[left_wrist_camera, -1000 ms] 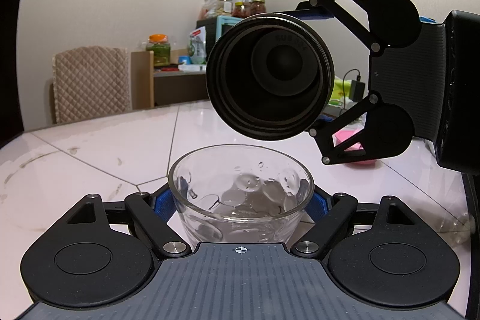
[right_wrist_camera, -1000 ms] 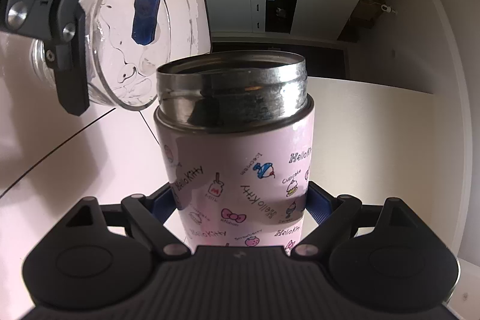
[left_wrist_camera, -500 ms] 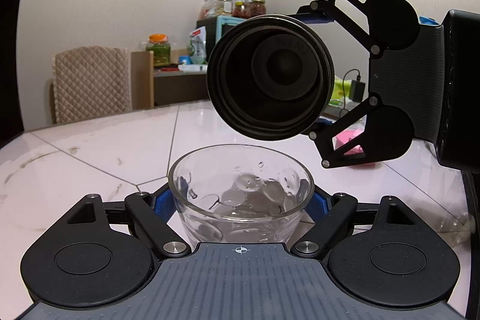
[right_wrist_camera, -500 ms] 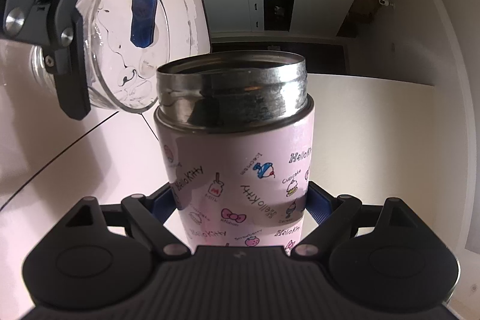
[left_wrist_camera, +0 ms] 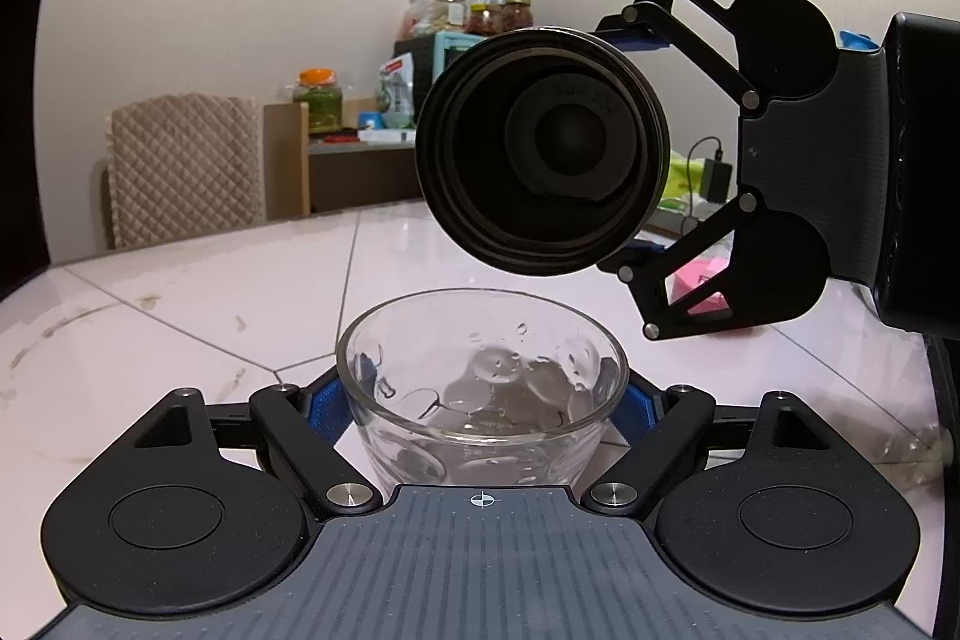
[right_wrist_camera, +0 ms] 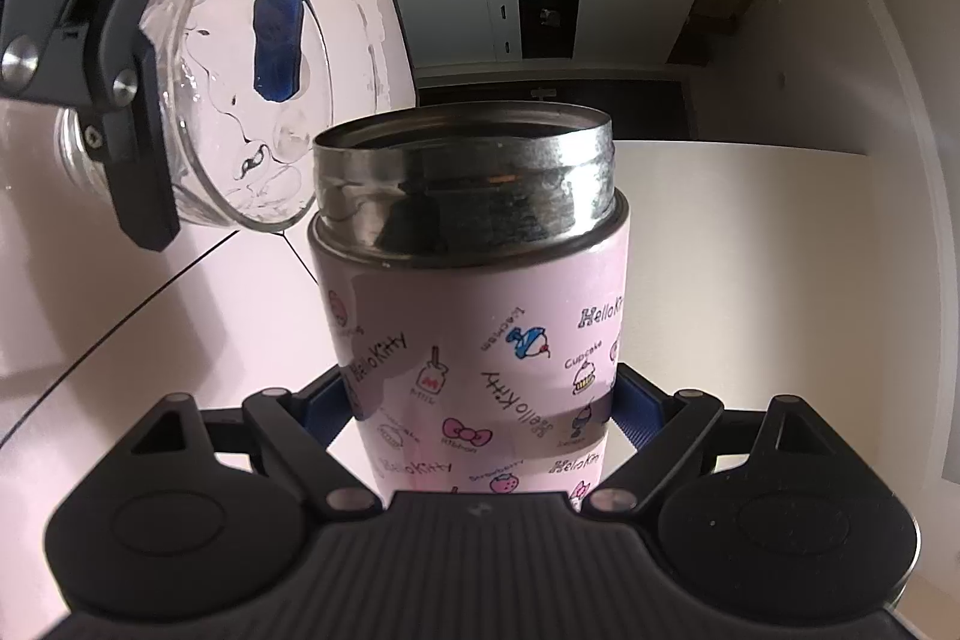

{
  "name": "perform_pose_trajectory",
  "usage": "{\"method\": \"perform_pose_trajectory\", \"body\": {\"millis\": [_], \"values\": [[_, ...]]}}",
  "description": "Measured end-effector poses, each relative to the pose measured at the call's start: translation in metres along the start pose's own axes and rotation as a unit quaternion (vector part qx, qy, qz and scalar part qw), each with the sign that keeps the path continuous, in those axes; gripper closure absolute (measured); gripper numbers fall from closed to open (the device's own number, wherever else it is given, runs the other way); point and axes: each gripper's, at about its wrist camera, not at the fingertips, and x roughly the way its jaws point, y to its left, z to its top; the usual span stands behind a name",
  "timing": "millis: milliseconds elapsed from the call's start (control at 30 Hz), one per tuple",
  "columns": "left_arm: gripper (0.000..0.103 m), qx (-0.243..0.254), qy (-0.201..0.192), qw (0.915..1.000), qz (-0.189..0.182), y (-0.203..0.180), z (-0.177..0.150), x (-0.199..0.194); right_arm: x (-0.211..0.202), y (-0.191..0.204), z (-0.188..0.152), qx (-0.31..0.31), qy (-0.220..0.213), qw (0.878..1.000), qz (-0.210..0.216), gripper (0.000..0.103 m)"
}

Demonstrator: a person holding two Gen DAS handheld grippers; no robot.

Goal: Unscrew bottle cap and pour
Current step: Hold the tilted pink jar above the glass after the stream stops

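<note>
Nearest in the left wrist view, the left gripper point(left_wrist_camera: 483, 400) is clamped on a clear glass bowl point(left_wrist_camera: 480, 388), with one blue pad on each side of the bowl's wall. The bowl stands upright on the white marble-pattern table point(left_wrist_camera: 198, 304) and holds a little clear water at its bottom, with drops on the inner wall. Just above and behind the bowl, the thermos bottle point(left_wrist_camera: 543, 151) is tipped on its side, its open mouth facing the camera and hanging over the far rim of the bowl without touching it. The inside looks dark, and I cannot tell whether liquid remains in it. The cap is off. The right gripper point(left_wrist_camera: 636, 148) comes in from the right and is clamped on the bottle's body. In the right wrist view, the same right gripper point(right_wrist_camera: 483, 412) holds the pink Hello Kitty bottle point(right_wrist_camera: 474, 340) between its blue pads, low on the body, the steel neck pointing away. Farther back stand a chair with a quilted cover point(left_wrist_camera: 186, 166) and a shelf with jars point(left_wrist_camera: 468, 10).
</note>
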Motion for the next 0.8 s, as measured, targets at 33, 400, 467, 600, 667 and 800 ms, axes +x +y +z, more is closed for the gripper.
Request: {"method": "perform_pose_trajectory", "body": {"millis": [33,400,467,600,667,800], "values": [[0.016,0.000,0.000,1.0000,0.001,0.000,0.000,0.000,-0.001,0.001,-0.001,0.002,0.000,1.000,0.000,0.014],[0.016,-0.002,0.001,0.9999,0.011,-0.002,-0.001,-0.002,-0.018,0.014,-0.022,0.025,0.000,1.000,0.004,0.014],[0.016,-0.002,0.001,0.9999,0.014,-0.002,-0.001,-0.002,-0.020,0.015,-0.023,0.028,0.001,1.000,0.005,0.014],[0.016,-0.003,0.001,0.9998,0.018,-0.002,0.000,-0.003,-0.020,0.018,-0.025,0.034,0.002,0.999,0.007,0.014],[0.016,-0.003,0.001,0.9998,0.019,-0.003,0.001,-0.002,-0.022,0.019,-0.026,0.037,0.002,0.999,0.008,0.014],[0.016,-0.004,0.001,0.9998,0.021,-0.003,0.002,-0.002,-0.025,0.019,-0.029,0.040,0.000,0.999,0.006,0.014]]}}
